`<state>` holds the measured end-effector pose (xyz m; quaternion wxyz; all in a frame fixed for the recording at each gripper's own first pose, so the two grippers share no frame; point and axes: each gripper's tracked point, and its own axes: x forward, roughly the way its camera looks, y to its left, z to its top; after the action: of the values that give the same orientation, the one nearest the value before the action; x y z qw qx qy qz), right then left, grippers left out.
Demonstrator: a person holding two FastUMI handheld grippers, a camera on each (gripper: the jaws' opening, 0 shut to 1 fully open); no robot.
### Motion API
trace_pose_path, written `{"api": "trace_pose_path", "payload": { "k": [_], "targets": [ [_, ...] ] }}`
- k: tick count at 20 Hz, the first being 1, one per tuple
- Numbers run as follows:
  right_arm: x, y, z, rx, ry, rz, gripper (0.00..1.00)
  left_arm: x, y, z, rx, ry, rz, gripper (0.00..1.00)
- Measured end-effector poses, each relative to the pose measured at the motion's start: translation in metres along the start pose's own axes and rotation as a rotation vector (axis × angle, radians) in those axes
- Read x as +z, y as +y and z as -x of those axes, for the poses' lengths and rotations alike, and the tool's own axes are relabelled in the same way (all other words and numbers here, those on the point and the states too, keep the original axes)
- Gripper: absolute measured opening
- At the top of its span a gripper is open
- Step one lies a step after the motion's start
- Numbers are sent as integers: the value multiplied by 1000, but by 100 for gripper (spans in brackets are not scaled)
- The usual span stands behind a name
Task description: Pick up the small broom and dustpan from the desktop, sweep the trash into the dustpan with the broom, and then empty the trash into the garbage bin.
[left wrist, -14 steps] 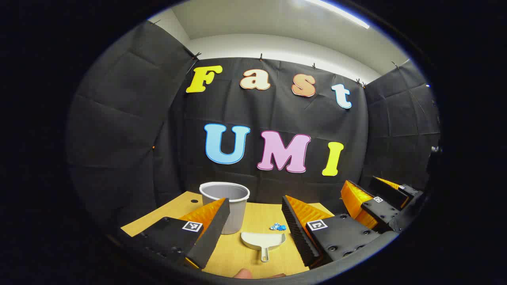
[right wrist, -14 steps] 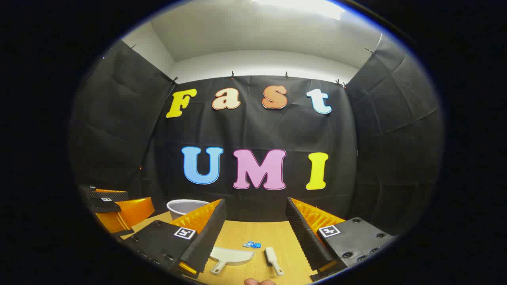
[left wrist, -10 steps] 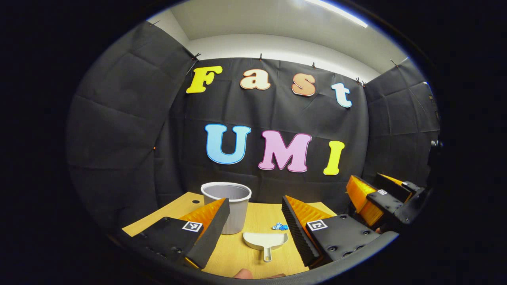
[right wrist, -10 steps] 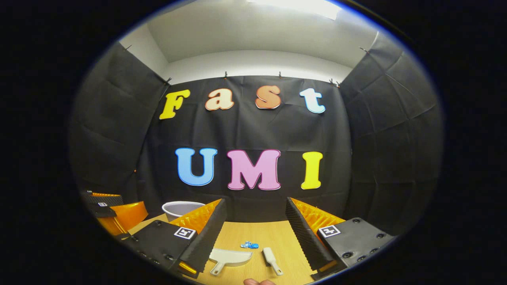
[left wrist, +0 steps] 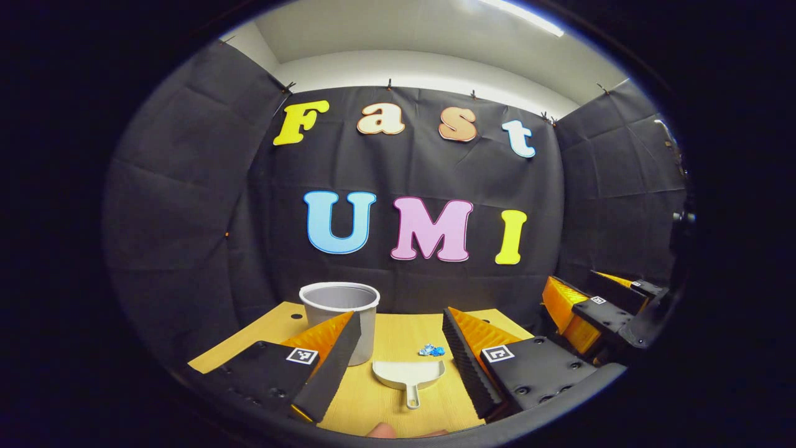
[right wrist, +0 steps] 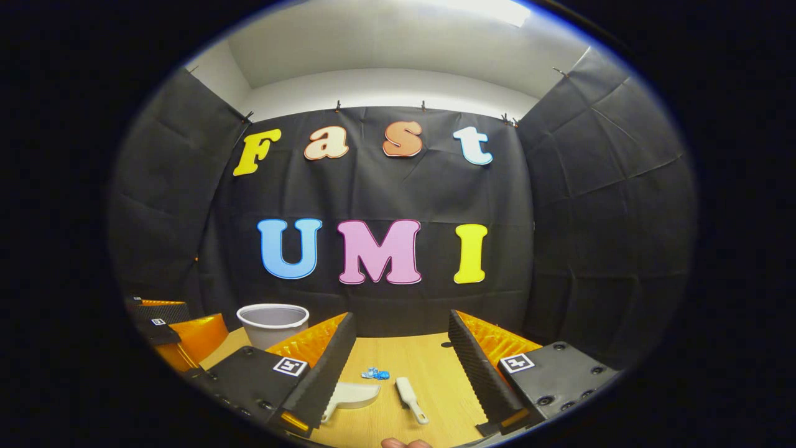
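So nothing has been taken up yet: the left gripper and the right gripper both hang above the desktop with their fingers spread wide and nothing between them. The dustpan lies flat on the wood in front of the left gripper, its short handle pointing back toward the person, and the small broom lies just beside it on the right gripper's side, also handle-first. Both look like thin, light plastic, stiff enough to be pinched by the handle without bending, though I'd guess the smooth handles could twist in a loose hold, so a firm squeeze well up the handle seems wise. The trash, a small crumpled blue scrap, sits just beyond the dustpan's mouth and looks light enough to skitter away under a hard sweep. The garbage bin stands upright at the far left of the desktop, well apart from the trash; I cannot see down into it.
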<state>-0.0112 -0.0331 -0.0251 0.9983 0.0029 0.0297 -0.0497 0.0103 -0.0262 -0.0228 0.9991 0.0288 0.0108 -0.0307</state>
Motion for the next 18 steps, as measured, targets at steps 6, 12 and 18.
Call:
{"api": "trace_pose_path", "payload": {
  "k": [6, 12, 18],
  "targets": [
    [22, -5, 0, -26, -82, 59, 96, -7, -3, -11, -31, 42, 41, 78],
    [15, -14, -5, -58, -37, 25, 96, -1, -3, -11, -51, 57, 101, 76],
    [20, -19, -4, -75, -56, 65, 96, 26, -35, 6, -254, -63, 264, 78]
  ]
}}
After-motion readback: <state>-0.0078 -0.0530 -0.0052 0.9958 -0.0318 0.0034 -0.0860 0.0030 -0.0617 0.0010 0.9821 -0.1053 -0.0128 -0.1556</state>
